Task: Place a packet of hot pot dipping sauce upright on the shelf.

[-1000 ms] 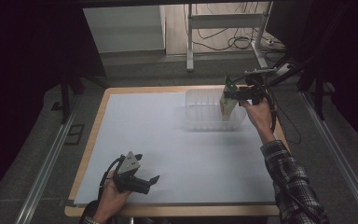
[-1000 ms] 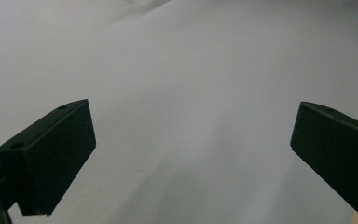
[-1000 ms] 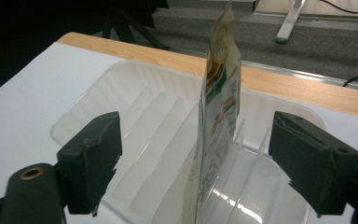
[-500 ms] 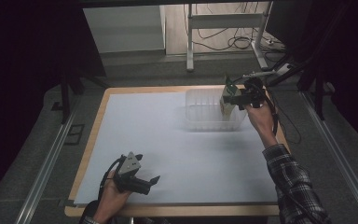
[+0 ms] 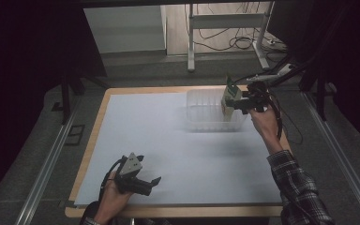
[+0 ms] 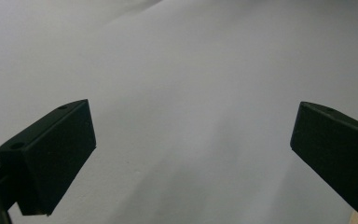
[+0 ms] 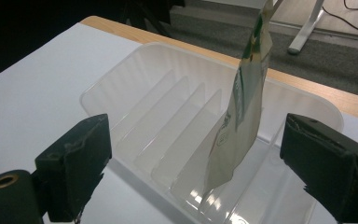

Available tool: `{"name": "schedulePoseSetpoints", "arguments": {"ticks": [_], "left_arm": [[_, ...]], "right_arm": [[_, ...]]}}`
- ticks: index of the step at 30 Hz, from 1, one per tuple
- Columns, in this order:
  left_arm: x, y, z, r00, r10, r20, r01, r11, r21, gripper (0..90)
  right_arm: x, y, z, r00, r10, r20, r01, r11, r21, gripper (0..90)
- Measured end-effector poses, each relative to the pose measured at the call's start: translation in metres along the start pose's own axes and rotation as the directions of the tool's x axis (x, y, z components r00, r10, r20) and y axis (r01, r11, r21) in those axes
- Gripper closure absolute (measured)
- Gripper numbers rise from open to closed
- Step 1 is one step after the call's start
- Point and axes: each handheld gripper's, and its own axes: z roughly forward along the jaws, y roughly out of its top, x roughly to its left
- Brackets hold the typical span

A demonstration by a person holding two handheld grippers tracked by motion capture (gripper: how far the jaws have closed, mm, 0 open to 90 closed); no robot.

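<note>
A thin, light, floppy packet point(image 7: 242, 112) stands in a slot of the clear divided tray point(image 7: 135, 88), right of centre; best pinched at its top edge; right gripper point(image 7: 205, 163) jaws wide, just opened, packet loose between them.

A wooden table point(image 5: 104, 108) carries a large white sheet point(image 5: 168, 140) that covers nearly all of its top, leaving a thin strip of wood bare along the edges. A clear plastic divided bin point(image 5: 206, 112) stands directly on the sheet, toward the far right corner of the table; upright partitions split it into narrow slots. The left gripper point(image 5: 143, 180) rests on the sheet, well apart from the bin, by the near edge.
</note>
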Motion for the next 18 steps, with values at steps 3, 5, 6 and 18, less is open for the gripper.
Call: {"name": "schedulePoseSetpoints", "arguments": {"ticks": [3, 5, 6, 18], "left_arm": [[0.000, 0.000, 0.000, 1.0000, 0.000, 0.002, 0.000, 1.0000, 0.001, 0.0], [0.000, 0.000, 0.000, 1.0000, 0.001, 0.001, -0.001, 1.0000, 0.002, 0.0], [0.000, 0.000, 0.000, 1.0000, 0.002, 0.001, -0.002, 1.0000, 0.002, 0.0], [-0.001, 0.000, 0.002, 0.9999, 0.016, -0.005, -0.016, 0.9998, 0.014, 0.0]], "right_arm": [[0.001, -0.002, -0.002, 0.9999, -0.014, 0.005, 0.014, 1.000, -0.005, 9.0], [0.003, -0.005, -0.003, 0.9998, -0.019, 0.010, 0.019, 1.000, -0.009, 9.0], [0.003, -0.006, -0.003, 0.9996, -0.023, 0.015, 0.023, 1.000, -0.010, 9.0], [0.009, -0.023, -0.006, 0.9987, -0.045, 0.022, 0.045, 0.999, -0.013, 9.0]]}}
